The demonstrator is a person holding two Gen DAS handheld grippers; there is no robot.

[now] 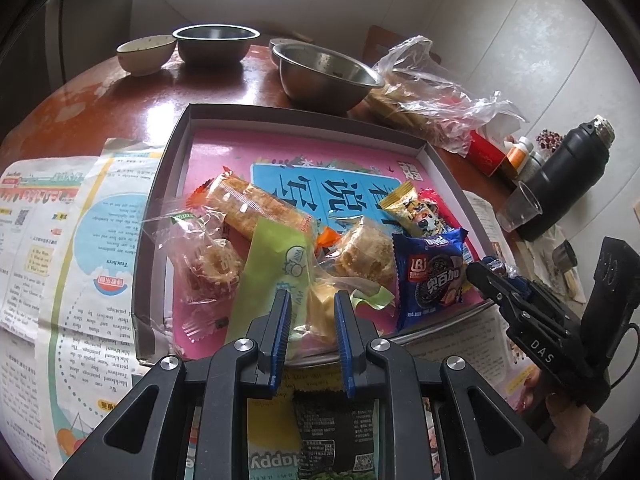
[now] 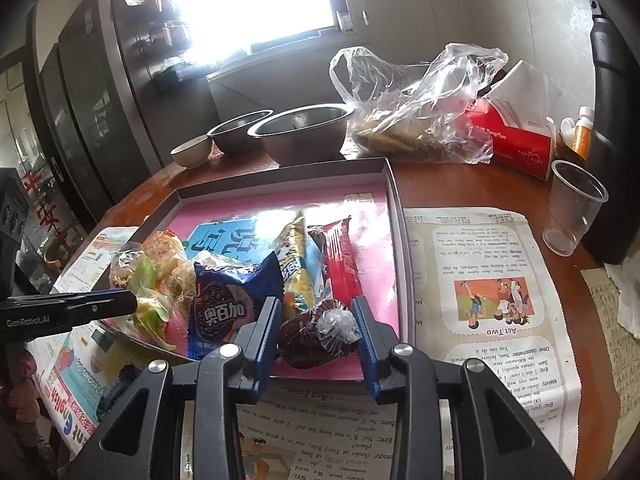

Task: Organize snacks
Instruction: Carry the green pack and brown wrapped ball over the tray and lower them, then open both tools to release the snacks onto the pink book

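Note:
A shallow box lid with a pink lining [image 1: 168,184] [image 2: 394,204] holds several wrapped snacks: a long cracker pack [image 1: 256,204], a green-wrapped cake [image 1: 276,276], a blue cookie pack [image 1: 430,276] [image 2: 228,300], a yellow bar [image 2: 296,264] and a red bar [image 2: 340,256]. My left gripper [image 1: 310,312] is open, its fingers astride the green-wrapped cake at the lid's near edge. My right gripper [image 2: 316,320] stands around a dark brown wrapped snack [image 2: 316,332], jaws close beside it; contact is unclear. A dark green packet [image 1: 336,436] lies on the newspaper below my left gripper.
Two steel bowls [image 1: 328,76] [image 1: 216,42] and a small ceramic bowl [image 1: 146,54] stand behind the lid. A plastic bag of biscuits [image 2: 416,112], a red carton [image 2: 516,140], a clear cup [image 2: 572,208] and a black flask [image 1: 568,172] stand at the right. Newspapers [image 1: 60,240] [image 2: 488,288] cover the table.

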